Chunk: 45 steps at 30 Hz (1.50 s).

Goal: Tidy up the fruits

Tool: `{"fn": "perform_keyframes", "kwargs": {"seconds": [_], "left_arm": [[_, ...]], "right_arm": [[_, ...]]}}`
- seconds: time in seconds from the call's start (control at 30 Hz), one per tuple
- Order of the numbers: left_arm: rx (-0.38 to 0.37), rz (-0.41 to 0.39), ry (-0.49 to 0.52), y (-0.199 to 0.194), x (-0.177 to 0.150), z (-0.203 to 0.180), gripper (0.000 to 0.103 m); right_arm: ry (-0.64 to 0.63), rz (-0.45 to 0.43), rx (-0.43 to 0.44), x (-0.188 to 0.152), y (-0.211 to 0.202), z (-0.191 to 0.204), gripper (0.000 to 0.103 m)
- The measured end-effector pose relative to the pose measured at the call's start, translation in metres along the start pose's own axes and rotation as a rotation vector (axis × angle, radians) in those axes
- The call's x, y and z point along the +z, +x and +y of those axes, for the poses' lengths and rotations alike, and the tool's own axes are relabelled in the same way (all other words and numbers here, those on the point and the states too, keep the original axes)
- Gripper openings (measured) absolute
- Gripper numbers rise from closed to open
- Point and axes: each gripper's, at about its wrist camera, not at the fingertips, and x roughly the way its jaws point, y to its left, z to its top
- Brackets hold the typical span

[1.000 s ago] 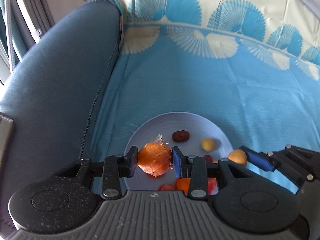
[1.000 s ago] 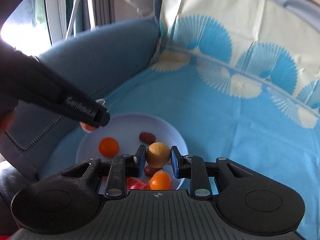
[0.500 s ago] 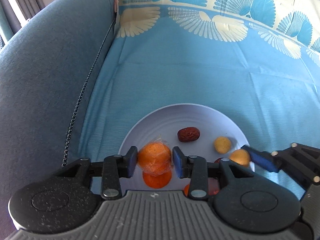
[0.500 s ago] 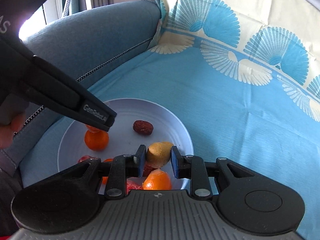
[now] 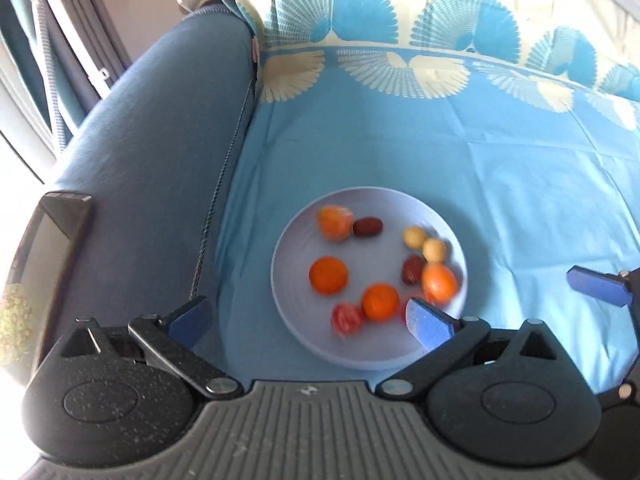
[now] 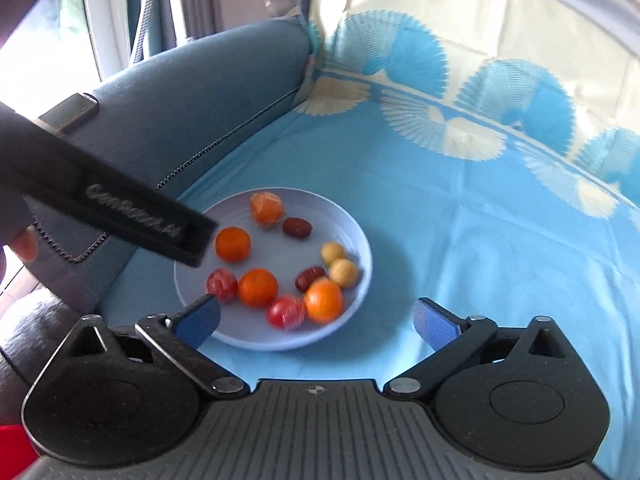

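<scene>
A pale lilac plate (image 5: 360, 356) (image 6: 362, 240) lies on the blue cloth and holds several fruits: oranges, a wrapped orange (image 5: 335, 222) (image 6: 267, 208), two red dates, two tan round fruits (image 5: 434, 249) (image 6: 343, 273) and red wrapped fruits. My left gripper (image 5: 308, 320) is open and empty, above the plate's near edge. My right gripper (image 6: 316, 322) is open and empty, just in front of the plate. In the right wrist view the left gripper's finger (image 6: 120, 212) reaches over the plate's left rim.
A blue sofa arm (image 5: 152, 168) rises on the left, with a dark phone (image 5: 52, 256) lying on it. The cloth-covered backrest (image 5: 440, 12) stands behind. The right gripper's blue fingertip (image 5: 600, 286) shows at the right edge of the left wrist view.
Both grippers opened and pulled back. The wrapped orange dropped from the left one and the tan fruit from the right one; both now lie on the plate.
</scene>
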Motion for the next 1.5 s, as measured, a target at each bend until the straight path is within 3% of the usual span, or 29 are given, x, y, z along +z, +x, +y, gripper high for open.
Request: {"fn": "perform_keyframes", "kwargs": {"seconds": [0.2, 0.5, 1.5], "left_arm": [[-0.004, -0.036, -0.059, -0.040, -0.027, -0.004, 0.103], [0.020, -0.053, -0.110, -0.074, -0.055, -0.006, 0.103], [0.035, -0.067, -0.108, -0.087, -0.061, -0.001, 0.103]], "right_arm": [[0.028, -0.032, -0.062, -0.014, -0.042, 0.004, 0.102], [0.014, -0.096, -0.048, -0.030, -0.090, 0.011, 0.102], [-0.014, -0.131, -0.071, -0.028, -0.107, 0.025, 0.102]]}}
